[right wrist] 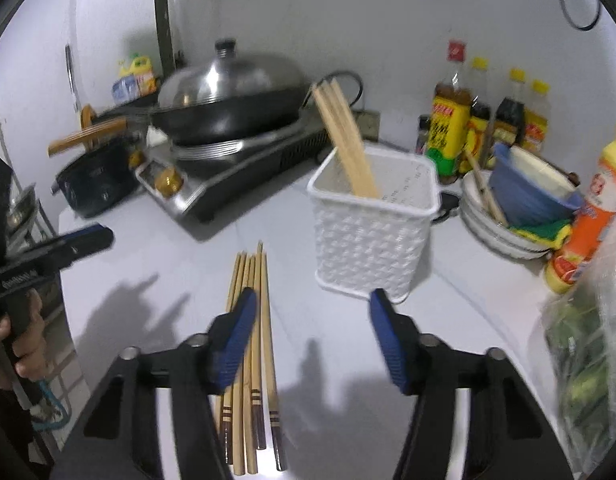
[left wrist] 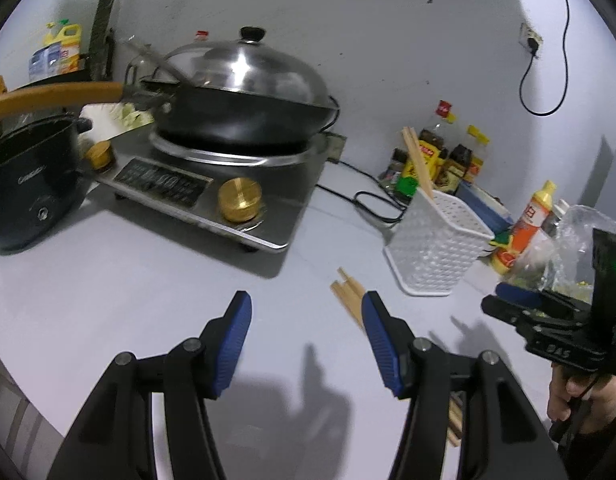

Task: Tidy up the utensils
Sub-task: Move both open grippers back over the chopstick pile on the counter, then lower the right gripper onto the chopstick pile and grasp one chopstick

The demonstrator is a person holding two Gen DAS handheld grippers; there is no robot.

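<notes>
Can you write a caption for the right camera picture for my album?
Open right tool above loose chopsticks lying beside a white basket.

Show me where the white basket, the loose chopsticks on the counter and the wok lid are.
white basket (right wrist: 368, 236): right wrist view, front wall.
loose chopsticks (right wrist: 250, 276): right wrist view, upper shafts.
wok lid (left wrist: 248, 74): left wrist view, steel dome.

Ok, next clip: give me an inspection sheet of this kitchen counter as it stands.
Surface: white counter, shadowed in front.
Job's things: loose chopsticks lying flat; white basket upright, already holding several chopsticks.
Clutter: covered wok on a cooker, black pot, sauce bottles, stacked dishes, bagged greens.
Grippers: left gripper open, empty; right gripper open, empty.
Cables: black cord behind the basket; another at a wall socket.
Surroundings: white wall.
</notes>
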